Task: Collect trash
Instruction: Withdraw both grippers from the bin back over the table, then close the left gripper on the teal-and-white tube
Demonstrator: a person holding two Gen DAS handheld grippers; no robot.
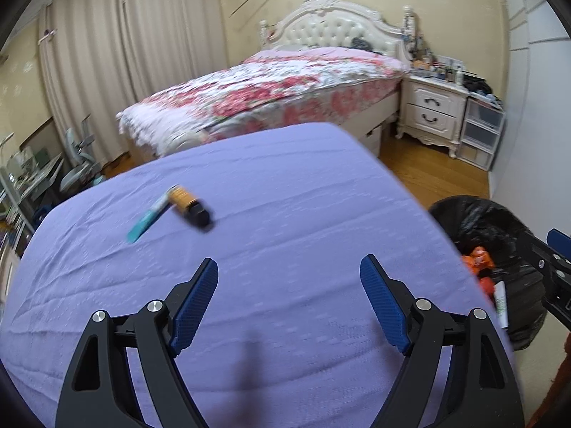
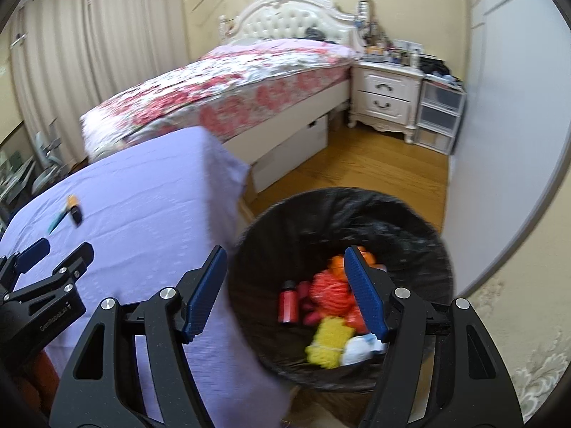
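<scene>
On the purple-clothed table (image 1: 303,185) lies an orange bottle with a black cap (image 1: 189,207). A teal tube (image 1: 148,219) lies against its left side. My left gripper (image 1: 289,260) hangs open above the cloth, nearer the camera than both, with nothing between its fingers. My right gripper (image 2: 285,249) is open and empty above the bin with the black liner (image 2: 339,210) beside the table. In the bin lie a red bottle (image 2: 288,301), orange netting (image 2: 330,292), a yellow sponge (image 2: 328,342) and something white (image 2: 358,351). The right wrist view also shows the left gripper (image 2: 60,249), the orange bottle (image 2: 74,205) and the teal tube (image 2: 57,221).
A bed with a floral cover (image 1: 271,89) stands behind the table. A white nightstand (image 1: 431,110) and plastic drawers (image 1: 481,132) stand by the right wall. Wooden floor (image 2: 357,164) lies between bed and bin. A chair and desk (image 1: 75,164) sit at far left.
</scene>
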